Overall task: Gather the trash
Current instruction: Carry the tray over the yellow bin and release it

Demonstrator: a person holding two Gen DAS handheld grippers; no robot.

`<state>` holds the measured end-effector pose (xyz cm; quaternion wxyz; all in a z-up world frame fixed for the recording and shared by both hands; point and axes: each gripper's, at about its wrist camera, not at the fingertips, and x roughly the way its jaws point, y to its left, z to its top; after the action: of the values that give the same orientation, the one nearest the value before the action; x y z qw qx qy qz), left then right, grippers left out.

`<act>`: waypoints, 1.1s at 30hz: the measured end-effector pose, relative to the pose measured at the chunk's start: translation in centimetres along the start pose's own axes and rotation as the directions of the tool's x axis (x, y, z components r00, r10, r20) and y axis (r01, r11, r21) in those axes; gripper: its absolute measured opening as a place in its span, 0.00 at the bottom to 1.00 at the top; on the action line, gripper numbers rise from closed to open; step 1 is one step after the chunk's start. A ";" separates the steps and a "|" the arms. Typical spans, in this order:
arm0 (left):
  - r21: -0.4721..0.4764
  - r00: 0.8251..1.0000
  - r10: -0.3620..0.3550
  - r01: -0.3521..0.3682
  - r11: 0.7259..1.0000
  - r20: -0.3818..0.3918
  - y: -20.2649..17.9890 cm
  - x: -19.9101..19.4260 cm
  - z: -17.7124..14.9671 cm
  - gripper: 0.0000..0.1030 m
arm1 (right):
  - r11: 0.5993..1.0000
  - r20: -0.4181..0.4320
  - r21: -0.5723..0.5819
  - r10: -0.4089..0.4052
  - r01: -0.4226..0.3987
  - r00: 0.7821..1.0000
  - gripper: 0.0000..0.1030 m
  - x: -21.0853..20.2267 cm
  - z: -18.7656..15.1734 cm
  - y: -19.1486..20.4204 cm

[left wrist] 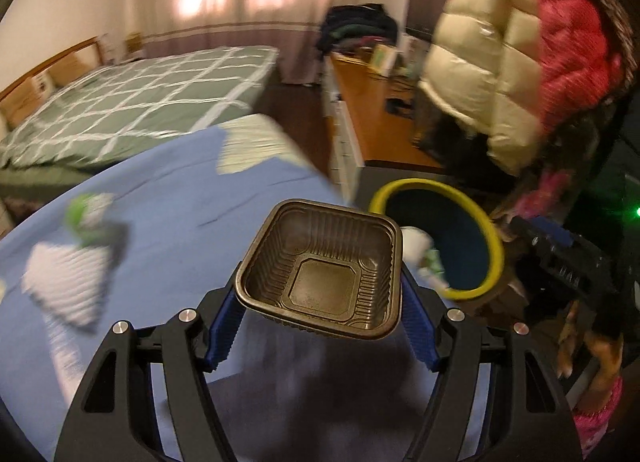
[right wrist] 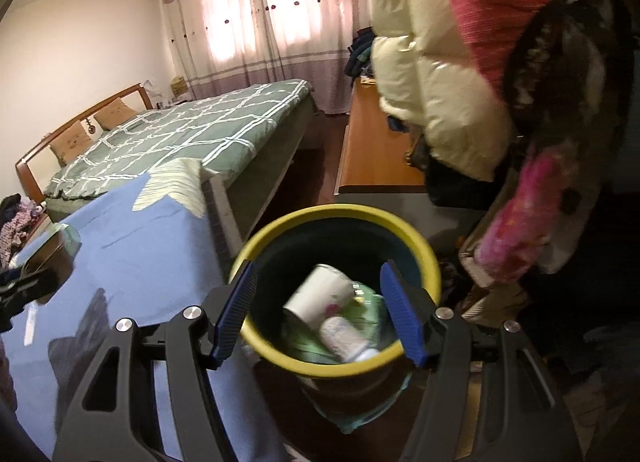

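**Ana:** Blue pads of the left gripper (left wrist: pixel 320 302) are clamped on both sides of that brown plastic tray (left wrist: pixel 320 274), which is up off the blue tablecloth (left wrist: pixel 168 214).

**Ben:** And the yellow-rimmed bin (left wrist: pixel 436 234) sits just beyond the table's edge. Looks like the carry step.

**Ana:** Right gripper (right wrist: pixel 316 310) hangs above the bin, jaws apart, nothing between them. A white cup (right wrist: pixel 320 292) and a small bottle (right wrist: pixel 344 336) lie inside.

**Ben:** Next, I'd say, that tray needs bringing over the rim, clear of the other tool, before letting go.

**Ana:** More litter waits on the cloth, a green-and-white wrapper (left wrist: pixel 90 218) among it, though it's blurred.
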<state>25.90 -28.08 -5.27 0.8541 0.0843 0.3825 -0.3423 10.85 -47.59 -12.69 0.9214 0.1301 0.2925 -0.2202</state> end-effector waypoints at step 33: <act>-0.023 1.000 -0.008 0.008 1.000 -0.002 -6.7 5.9 3.3 0.91 | 0.998 -0.001 0.066 -0.018 0.018 1.000 0.62 -0.8 -1.1 -5.4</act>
<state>26.26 -37.49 -6.38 0.8533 0.0732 0.3875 -0.3412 7.10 -51.59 -13.71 0.9146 0.1577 0.2863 -0.2381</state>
